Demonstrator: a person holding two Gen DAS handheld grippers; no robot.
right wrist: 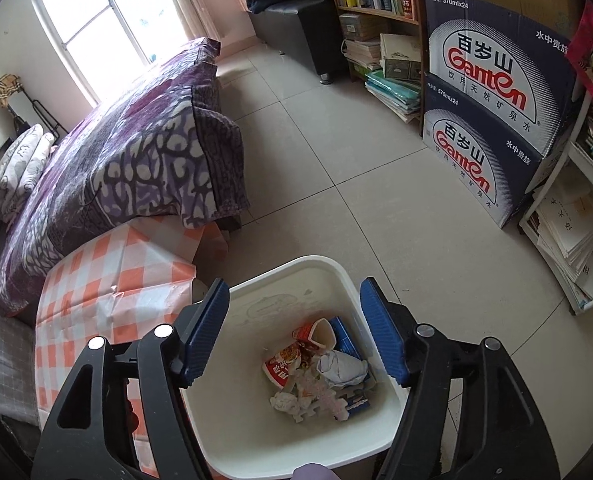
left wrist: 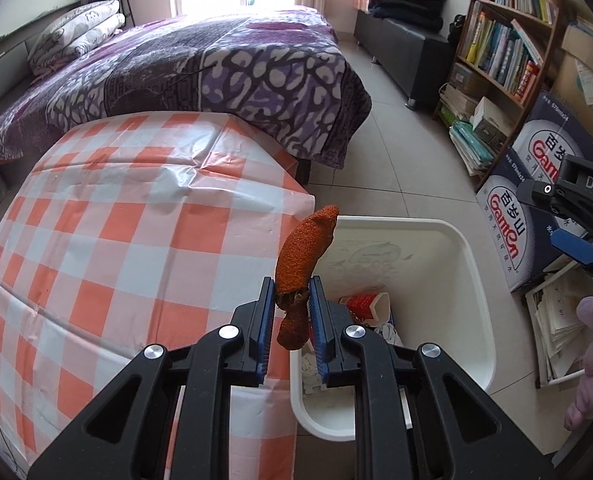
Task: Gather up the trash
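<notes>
Orange peel [left wrist: 302,252], curled and rough-skinned, stands upright at the centre of the left wrist view, its lower part clamped between the blue pads of the left gripper [left wrist: 292,304], whose fingers are clenched on it. The peel sits over the boundary between the checked tabletop [left wrist: 108,216], filling the left half of the frame, and the white bin [left wrist: 468,264] at lower right. In the right wrist view the bin [right wrist: 280,272] lies at lower centre, directly beyond the right gripper [right wrist: 296,332]; its fingers are spread wide with nothing between them. Trash [right wrist: 320,372] rests on the bin floor: a red-and-white cup, crumpled paper and a blue carton. The right gripper [left wrist: 576,240] also enters the left wrist view at the right edge, with part of a hand [left wrist: 592,344] below it. A bed [left wrist: 200,64] with a purple cover occupies the upper left, a bookshelf [left wrist: 508,40] the upper right, and stacked boxes [right wrist: 496,112] stand on the tiled floor [right wrist: 356,184] beside it.
</notes>
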